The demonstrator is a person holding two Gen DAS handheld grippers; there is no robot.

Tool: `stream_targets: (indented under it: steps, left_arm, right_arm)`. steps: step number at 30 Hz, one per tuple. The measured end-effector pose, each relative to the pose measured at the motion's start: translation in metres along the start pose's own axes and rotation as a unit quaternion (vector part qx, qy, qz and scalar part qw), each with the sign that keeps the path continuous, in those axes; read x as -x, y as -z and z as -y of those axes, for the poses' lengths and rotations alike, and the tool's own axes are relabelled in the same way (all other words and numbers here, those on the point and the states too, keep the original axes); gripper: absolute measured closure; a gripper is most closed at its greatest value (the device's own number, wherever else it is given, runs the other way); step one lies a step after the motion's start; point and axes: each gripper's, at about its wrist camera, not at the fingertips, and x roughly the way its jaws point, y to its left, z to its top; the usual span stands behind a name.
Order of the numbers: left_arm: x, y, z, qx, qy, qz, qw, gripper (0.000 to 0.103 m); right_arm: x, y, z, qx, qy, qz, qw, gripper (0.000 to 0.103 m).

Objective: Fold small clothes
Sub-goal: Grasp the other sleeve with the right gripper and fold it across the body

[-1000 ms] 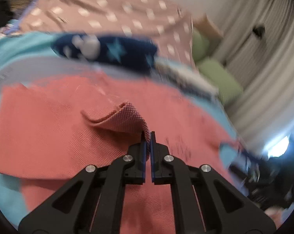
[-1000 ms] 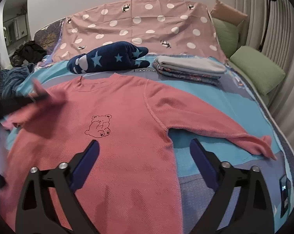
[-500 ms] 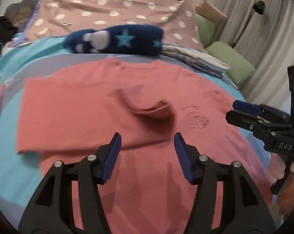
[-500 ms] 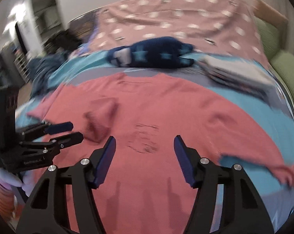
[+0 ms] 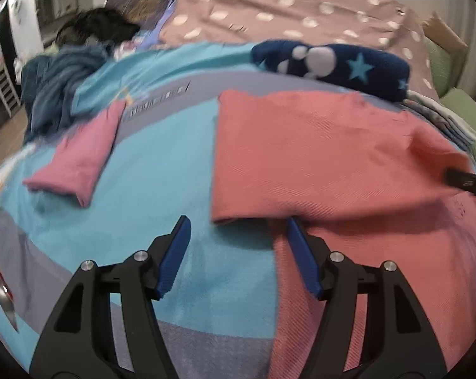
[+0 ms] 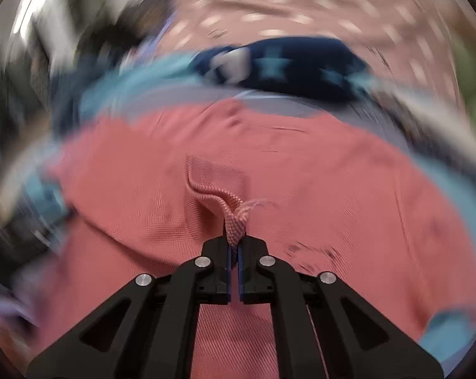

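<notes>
Pink sweater [image 5: 348, 164] lies spread on the bed [image 5: 162, 170], one sleeve folded across its chest. My right gripper [image 6: 234, 252] has its jaws clamped on a pinch of the sweater's knit, lifted over the middle of the garment. My left gripper [image 5: 238, 252] hangs wide apart and empty at the sweater's left edge. Folded pink cloth [image 5: 80, 154] sits toward the bed's left edge; a navy star plush [image 5: 332, 63] lies beyond the collar.

On the bed [image 5: 162, 170]: 1 salmon sweater [image 5: 332, 158], 1 folded pink garment [image 5: 80, 154] nr the left edge, 1 navy star-print roll [image 5: 332, 63] twd the far edge. 1 dark clothes heap [image 5: 57, 85] at far-left corner, 1 folded stack [image 5: 443, 117] far right, 2 green cushions [image 5: 465, 107].
</notes>
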Motion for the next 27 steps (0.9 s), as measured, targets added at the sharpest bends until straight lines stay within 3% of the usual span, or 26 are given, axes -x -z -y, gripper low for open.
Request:
stream_targets:
  steps: [2, 7, 11, 16, 18, 19, 20, 22, 25, 27]
  left_arm:
    - [-0.005, 0.001, -0.004, 0.011, 0.008, -0.007, 0.9999, 0.037]
    - [-0.008, -0.001, -0.003, 0.012, 0.008, -0.002, 0.9999, 0.035]
    - [-0.008, -0.001, -0.001, 0.011, 0.004, -0.001, 0.9999, 0.035]
    - [-0.011, -0.004, 0.001, 0.009, -0.005, -0.002, 0.9999, 0.033]
    - [-0.013, -0.007, 0.002, 0.007, -0.011, -0.001, 0.9999, 0.03]
    - [-0.015, -0.009, 0.003, 0.005, -0.016, -0.002, 0.9999, 0.03]
    - [-0.016, -0.01, 0.003, 0.004, -0.019, -0.001, 0.9998, 0.028]
    - [-0.018, -0.011, 0.003, 0.004, -0.024, -0.002, 0.9997, 0.026]
    - [-0.018, -0.009, 0.002, 0.007, -0.029, 0.001, 0.9995, 0.024]
    - [-0.017, -0.009, 0.005, 0.001, -0.038, 0.006, 0.9993, 0.023]
  right_arm:
    - [0.017, 0.007, 0.03, -0.047, 0.004, 0.015, 0.999, 0.099]
    - [0.025, 0.028, 0.095, -0.142, -0.034, -0.027, 0.989, 0.082]
    - [0.025, 0.023, 0.092, -0.11, -0.053, -0.025, 0.992, 0.058]
    - [-0.006, 0.003, 0.081, -0.071, -0.036, -0.042, 0.996, 0.055]
    - [-0.018, -0.005, 0.07, -0.047, -0.005, -0.039, 0.998, 0.059]
    - [-0.018, -0.007, 0.067, -0.038, 0.008, -0.035, 0.999, 0.087]
    - [-0.016, -0.009, 0.062, -0.034, 0.011, -0.032, 0.999, 0.098]
    - [0.005, -0.015, 0.058, -0.035, 0.014, 0.009, 0.999, 0.098]
    - [0.04, -0.02, 0.067, -0.045, 0.065, 0.072, 0.994, 0.098]
    - [0.045, -0.018, 0.085, -0.049, 0.111, 0.073, 0.99, 0.098]
